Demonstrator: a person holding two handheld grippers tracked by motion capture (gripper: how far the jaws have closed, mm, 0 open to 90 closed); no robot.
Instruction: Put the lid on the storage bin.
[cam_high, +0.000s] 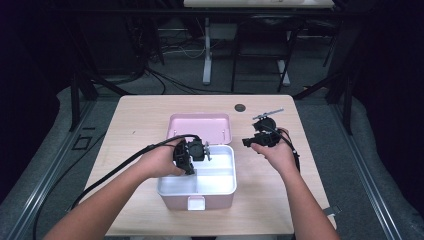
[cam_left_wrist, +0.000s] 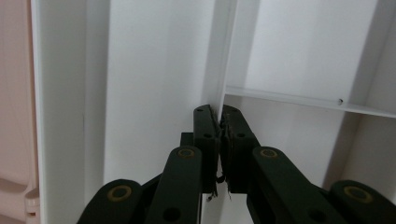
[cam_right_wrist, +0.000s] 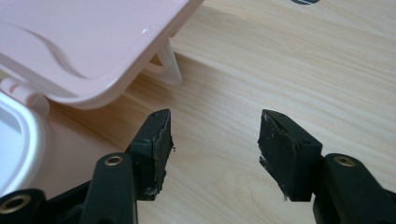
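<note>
A pink box stands open at the table's middle, its lid tipped back behind it. Inside sits a white tray split into compartments. My left gripper points down into the tray's left part. In the left gripper view, that gripper is shut on the thin upright divider between two compartments. My right gripper hovers to the right of the box, jaws pointing left. It is open over bare wood with nothing between its jaws, and the pink lid lies just ahead.
The wooden table has free room on both sides of the box. A small dark round disc is set in the tabletop at the back right. Cables trail off the left edge. Grey floor and table legs lie beyond.
</note>
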